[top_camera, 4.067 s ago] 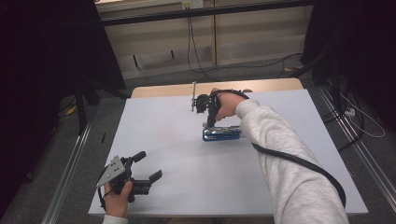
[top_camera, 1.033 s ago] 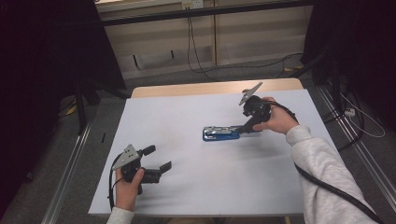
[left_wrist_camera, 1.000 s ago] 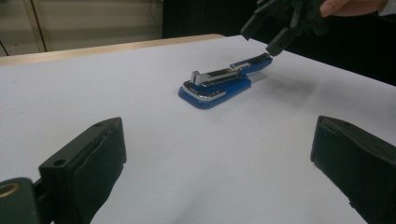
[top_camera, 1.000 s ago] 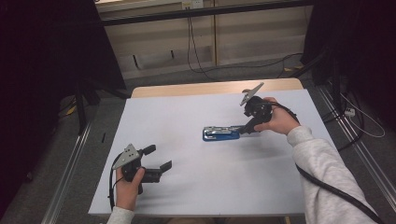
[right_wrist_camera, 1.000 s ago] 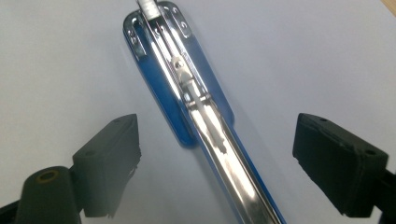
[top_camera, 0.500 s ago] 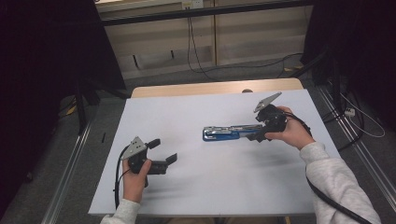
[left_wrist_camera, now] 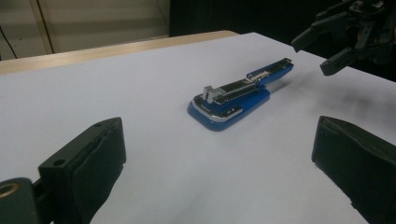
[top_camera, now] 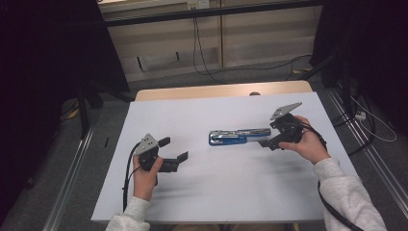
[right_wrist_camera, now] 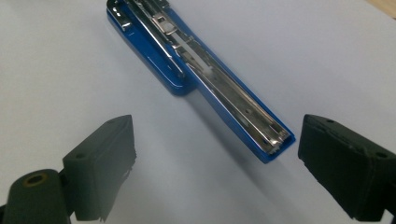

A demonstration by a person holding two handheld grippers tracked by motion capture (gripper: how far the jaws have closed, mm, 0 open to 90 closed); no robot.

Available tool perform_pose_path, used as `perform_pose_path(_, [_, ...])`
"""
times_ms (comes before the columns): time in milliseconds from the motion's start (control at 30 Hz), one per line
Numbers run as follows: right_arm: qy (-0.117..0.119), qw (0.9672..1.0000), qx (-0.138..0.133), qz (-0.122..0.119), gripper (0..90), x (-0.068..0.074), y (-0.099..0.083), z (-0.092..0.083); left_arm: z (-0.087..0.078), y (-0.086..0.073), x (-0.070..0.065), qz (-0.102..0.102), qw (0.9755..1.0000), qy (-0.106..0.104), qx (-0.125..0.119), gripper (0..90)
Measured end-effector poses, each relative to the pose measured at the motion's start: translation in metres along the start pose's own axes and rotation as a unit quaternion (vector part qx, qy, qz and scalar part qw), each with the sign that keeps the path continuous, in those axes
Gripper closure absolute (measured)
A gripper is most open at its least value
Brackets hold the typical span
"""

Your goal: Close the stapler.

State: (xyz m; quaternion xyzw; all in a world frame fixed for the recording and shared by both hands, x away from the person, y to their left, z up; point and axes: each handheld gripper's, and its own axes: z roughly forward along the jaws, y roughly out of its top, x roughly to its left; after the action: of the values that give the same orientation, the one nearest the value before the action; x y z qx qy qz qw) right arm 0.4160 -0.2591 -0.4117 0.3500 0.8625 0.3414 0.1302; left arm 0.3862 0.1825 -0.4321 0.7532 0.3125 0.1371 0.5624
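Lab-like test bay: white-topped table (top_camera: pixel 231 192) flanked by black curtains (top_camera: pixel 43 72), loose cables (top_camera: pixel 202 53) on floor behind.

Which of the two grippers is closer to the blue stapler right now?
The right gripper: its open jaws sit just off the narrow end of the stapler. The left gripper, also open, is well back from the wide end across bare table.

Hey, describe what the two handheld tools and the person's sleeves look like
Both tools are black with two blocky, flat-faced jaws. The left tool and right tool each carry a grey three-cornered plate on top and trail a black cable back along the forearm. In its own view, the left tool shows a brass-coloured ring at the jaw's base. The sleeves are light grey, soft knit.
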Motion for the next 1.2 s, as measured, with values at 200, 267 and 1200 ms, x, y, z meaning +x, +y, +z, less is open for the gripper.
perform_pose_path(200, [-0.027,0.9993,-0.011,0.025,10.7,-0.002,-0.017,-0.007,0.021,0.002,0.002,-0.006,0.9998,0.008,0.017,3.1])
perform_pose_path(267, [-0.03,0.9991,-0.017,0.026,10.9,-0.002,-0.018,-0.009,0.027,0.004,0.003,-0.002,0.9998,0.012,0.016,3.9])
perform_pose_path(1200, [-0.122,0.9865,0.015,0.109,90.0,-0.012,-0.044,0.009,0.113,0.003,0.003,-0.038,0.9873,0.042,0.149,88.3])
